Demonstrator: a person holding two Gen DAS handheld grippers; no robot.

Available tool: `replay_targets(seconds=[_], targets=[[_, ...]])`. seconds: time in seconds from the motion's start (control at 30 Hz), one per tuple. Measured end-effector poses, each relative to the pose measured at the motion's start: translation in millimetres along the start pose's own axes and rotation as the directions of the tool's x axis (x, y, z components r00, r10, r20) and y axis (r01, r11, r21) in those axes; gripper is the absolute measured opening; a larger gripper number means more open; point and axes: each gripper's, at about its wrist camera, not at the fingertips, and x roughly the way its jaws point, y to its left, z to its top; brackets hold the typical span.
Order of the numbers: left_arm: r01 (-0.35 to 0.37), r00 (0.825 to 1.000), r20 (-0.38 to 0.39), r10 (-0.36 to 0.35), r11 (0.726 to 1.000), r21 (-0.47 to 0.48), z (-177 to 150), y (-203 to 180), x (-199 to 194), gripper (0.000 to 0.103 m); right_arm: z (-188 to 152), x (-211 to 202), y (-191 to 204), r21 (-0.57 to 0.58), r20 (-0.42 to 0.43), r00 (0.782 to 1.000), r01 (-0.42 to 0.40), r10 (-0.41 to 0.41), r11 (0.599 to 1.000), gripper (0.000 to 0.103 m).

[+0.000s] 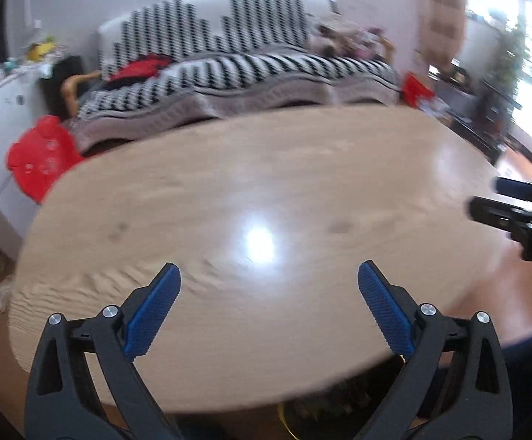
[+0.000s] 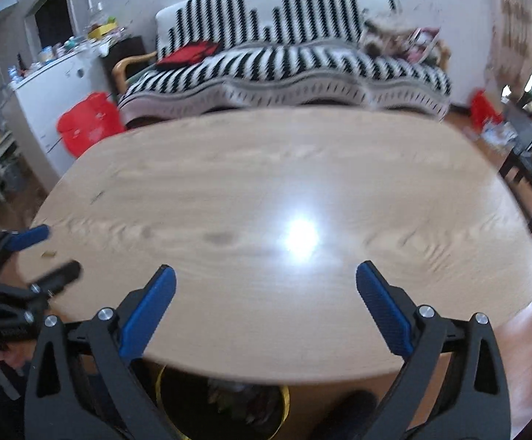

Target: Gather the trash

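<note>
Left gripper (image 1: 269,275): fingers (image 1: 154,308) spread wide with nothing between them, held above the near edge of the counter (image 1: 229,190); also seen at the left border of the right wrist view.
Right gripper (image 2: 265,275): fingers (image 2: 148,310) spread wide, gripping nothing, over the near edge of the counter; its black-and-blue tip shows at the right border of the left wrist view.
Counter: oval, light wood grain, with a bright glare spot near its middle; both views are motion-blurred.
Scrap (image 2: 49,255): a small yellowish bit lies on the counter near its left edge, just beside the left gripper's fingers; too small to tell what it is.
Bin (image 2: 222,403): a yellow-rimmed container lined in black stands on the floor under the near edge of the counter, with what looks like crumpled trash inside.
Beyond the far edge: a sofa (image 2: 295,58) under a black-and-white zigzag cover, with a red cushion (image 2: 189,53) on it.
Far left corner side: a red bag (image 2: 88,123) beside a white cabinet (image 2: 49,95).
</note>
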Motion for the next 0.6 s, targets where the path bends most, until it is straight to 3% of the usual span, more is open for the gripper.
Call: replay_targets(seconds=[0.2,0.33,0.6], targets=[[-0.087,0.996,0.013,0.088,0.993,-0.082,25.8,29.9,26.5,0.095,25.7,13.6,0.7,-0.043,0.096,0.989,0.116,-0.111,0.992,0.096],[-0.117,0.993,0.006,0.118,0.989,-0.09,28.3,37.6,37.6,0.095,34.5,25.7,-2.1,-0.032,0.093,0.992,0.094,-0.09,0.995,0.096],[-0.091,0.995,-0.059,0.084,0.989,-0.119,18.4,44.4,46.3,0.095,33.9,33.0,3.2,-0.025,0.062,0.996,0.063,-0.061,0.998,0.096]])
